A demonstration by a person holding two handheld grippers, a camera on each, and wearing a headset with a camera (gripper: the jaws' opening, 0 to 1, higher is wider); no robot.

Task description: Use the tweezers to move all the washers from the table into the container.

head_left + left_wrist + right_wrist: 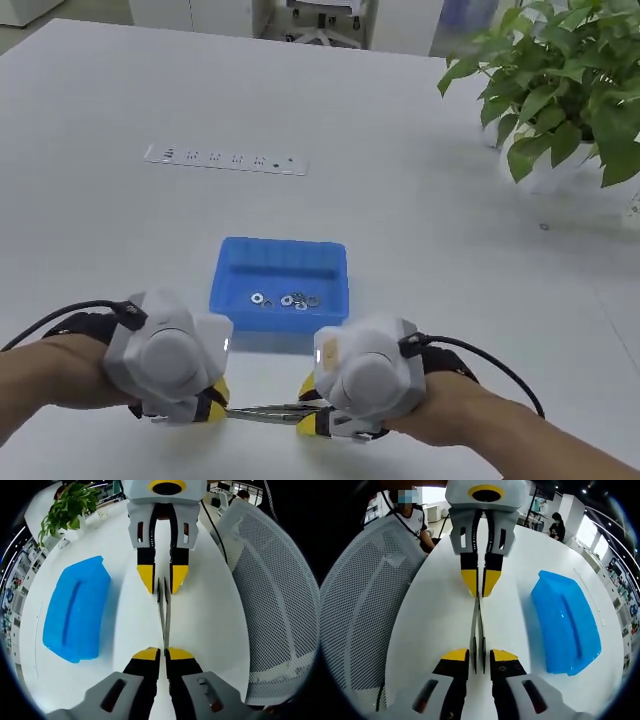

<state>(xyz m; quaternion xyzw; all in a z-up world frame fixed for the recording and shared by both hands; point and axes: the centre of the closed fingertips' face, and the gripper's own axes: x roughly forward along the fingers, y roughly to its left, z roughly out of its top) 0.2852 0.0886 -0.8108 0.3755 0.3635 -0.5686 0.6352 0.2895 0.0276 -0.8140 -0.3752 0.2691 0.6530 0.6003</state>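
At upper right of the head view, see a leafy green potted plant (560, 90); at upper left, a long white power strip (225, 159), both well apart from the work on the white worktop (450, 260). Low in frame, find slim metal tweezers (265, 411) lying level, long axis left to right, pinched where the blades meet by the left gripper (215, 399) jaws and clasped across the spread blades by the right gripper (312, 410) jaws. Just above, see a blue rectangular plastic container (228, 270) holding several small metal washers (285, 299).
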